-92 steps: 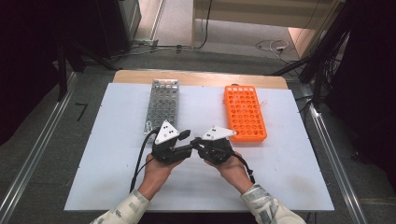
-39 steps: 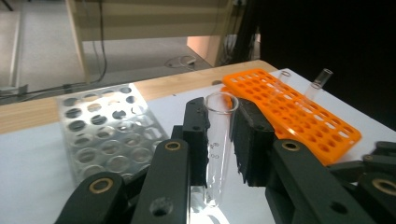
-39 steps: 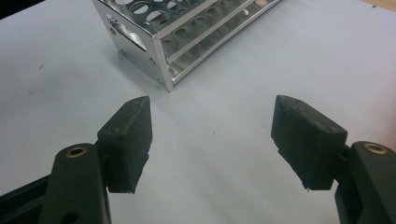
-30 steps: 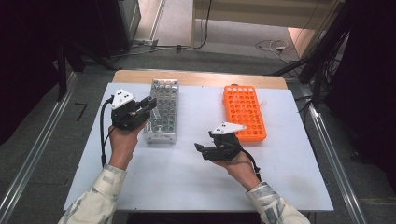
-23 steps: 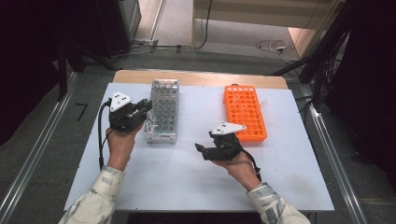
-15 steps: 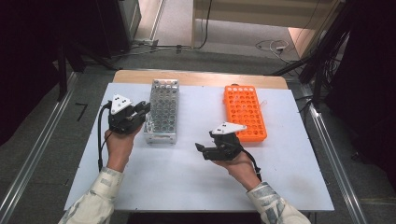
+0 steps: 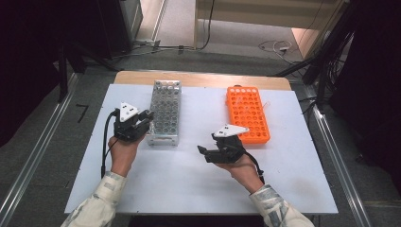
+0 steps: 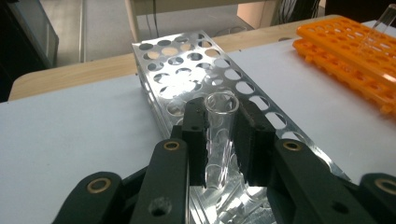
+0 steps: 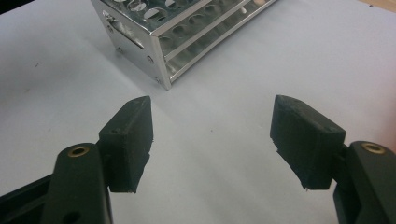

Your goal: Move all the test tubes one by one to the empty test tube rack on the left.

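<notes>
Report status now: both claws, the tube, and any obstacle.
Left claw shut on tube, above metal rack. Right claw open, empty, over table. No obstacle seen.

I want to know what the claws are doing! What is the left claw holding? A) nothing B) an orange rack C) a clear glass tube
C: in the left gripper view the left claw pinches an upright clear tube above the silver rack.
</notes>
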### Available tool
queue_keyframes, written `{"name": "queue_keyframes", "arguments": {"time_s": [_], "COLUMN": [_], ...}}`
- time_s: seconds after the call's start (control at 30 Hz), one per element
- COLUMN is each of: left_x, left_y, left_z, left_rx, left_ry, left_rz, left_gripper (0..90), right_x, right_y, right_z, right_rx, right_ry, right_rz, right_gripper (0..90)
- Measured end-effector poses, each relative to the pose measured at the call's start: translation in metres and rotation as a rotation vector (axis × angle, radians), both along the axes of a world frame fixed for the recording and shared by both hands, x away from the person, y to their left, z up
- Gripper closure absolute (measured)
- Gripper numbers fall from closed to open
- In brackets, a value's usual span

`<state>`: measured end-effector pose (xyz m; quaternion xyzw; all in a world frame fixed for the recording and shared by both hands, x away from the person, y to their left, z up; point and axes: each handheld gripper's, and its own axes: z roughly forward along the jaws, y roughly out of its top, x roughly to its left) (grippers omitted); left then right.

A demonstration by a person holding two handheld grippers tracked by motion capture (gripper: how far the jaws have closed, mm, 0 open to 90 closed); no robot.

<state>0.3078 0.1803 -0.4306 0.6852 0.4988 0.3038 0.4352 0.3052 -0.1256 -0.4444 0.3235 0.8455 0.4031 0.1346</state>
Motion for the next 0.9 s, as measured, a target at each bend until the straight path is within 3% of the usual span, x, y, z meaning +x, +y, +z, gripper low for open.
{"name": "queue_keyframes", "arguments": {"time_s": [0.23, 0.47, 0.7, 0.9], "left_x": [0.0, -0.003, -0.009, -0.014], "left_y": [-0.001, 0.001, 0.005, 0.009], "left_z": [-0.003, -0.001, 0.002, 0.0], "left_rx": [-0.01, -0.049, -0.115, -0.148], "left_ry": [0.018, 0.011, 0.016, 0.013], "left_rz": [-0.001, 0.0, 0.0, 0.042], "left_gripper": [70.9, 66.4, 49.1, 29.9], "right_x": [0.0, 0.001, 0.005, 0.012], "right_y": [-0.001, -0.004, -0.017, -0.034], "right_z": [0.0, 0.002, 0.005, 0.009], "right_rx": [-0.002, 0.005, 0.016, 0.021], "right_ry": [0.001, -0.005, -0.016, -0.032], "right_rz": [-0.001, -0.01, -0.052, -0.104], "right_gripper": [28.5, 28.6, 28.9, 29.3]}}
